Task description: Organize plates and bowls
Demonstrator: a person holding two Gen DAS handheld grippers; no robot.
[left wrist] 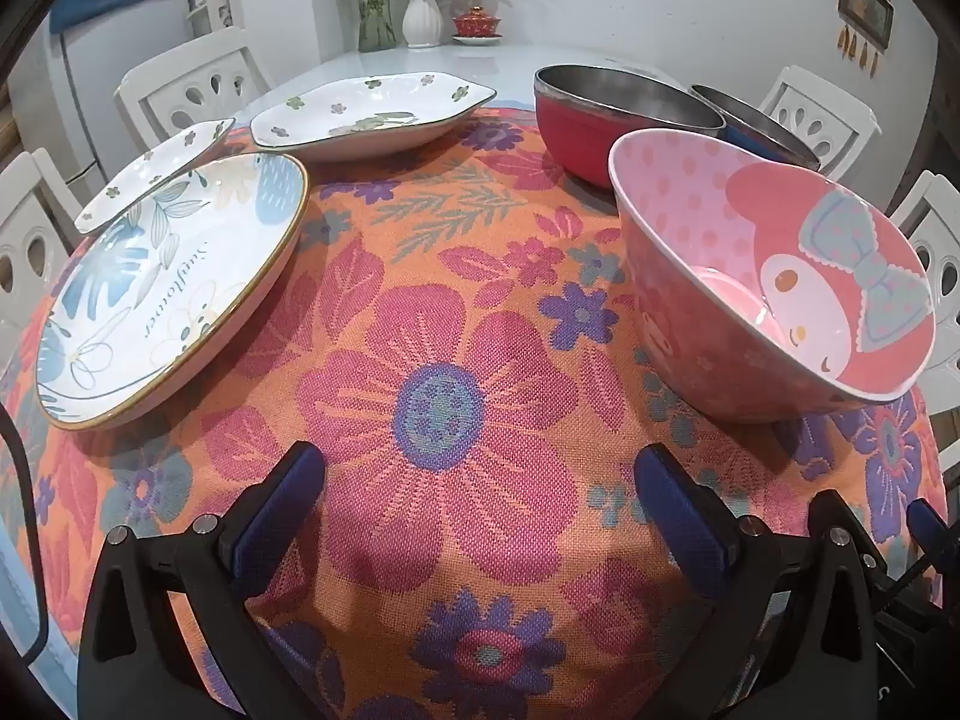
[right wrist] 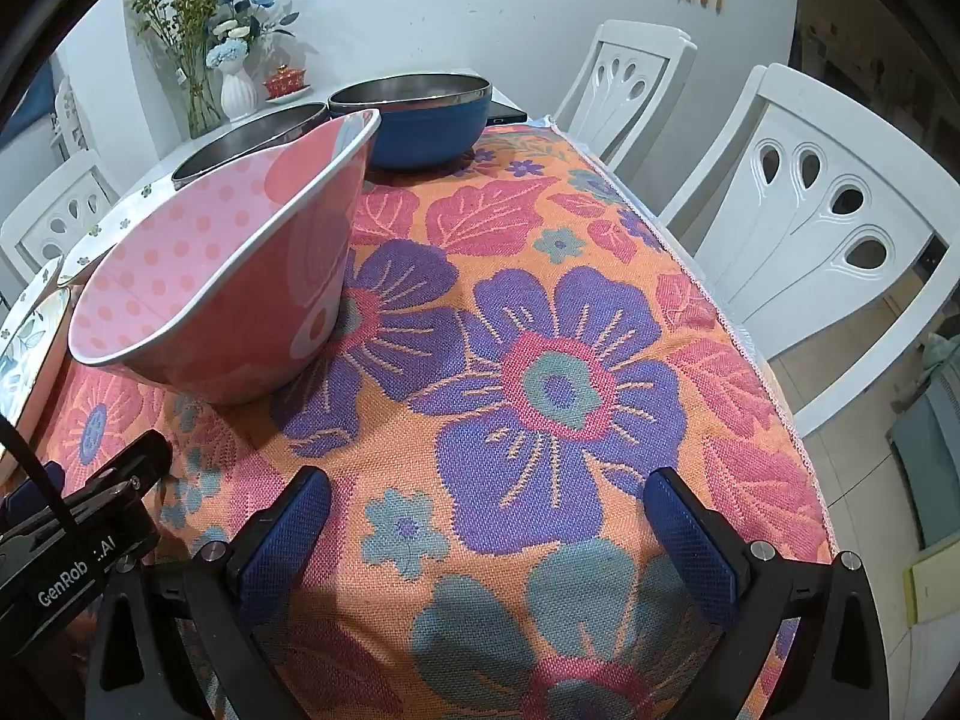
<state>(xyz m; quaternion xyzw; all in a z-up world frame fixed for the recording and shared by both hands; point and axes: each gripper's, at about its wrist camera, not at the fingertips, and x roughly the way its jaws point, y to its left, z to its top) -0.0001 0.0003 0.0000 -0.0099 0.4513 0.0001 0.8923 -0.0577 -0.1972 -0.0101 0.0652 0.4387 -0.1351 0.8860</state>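
- The left gripper hangs over the floral tablecloth with its jaws spread wide and nothing between them.
- The right gripper is likewise released and empty, tilted down at bare cloth.
- The pink bowl stands upright ahead and to the right of the left jaws; from the right jaws the same bowl lies ahead and to the left, so it sits between the two hands.
- The blue-leaf plate lies ahead-left of the left jaws, its long side running away from them, with the small flowered plate overlapping its far rim and the hexagonal plate beyond.
- The red bowl and the blue bowl stand behind the pink one, well past either gripper.
- Judged from this, plates fall to the left hand; the pink bowl looks about equally near both.
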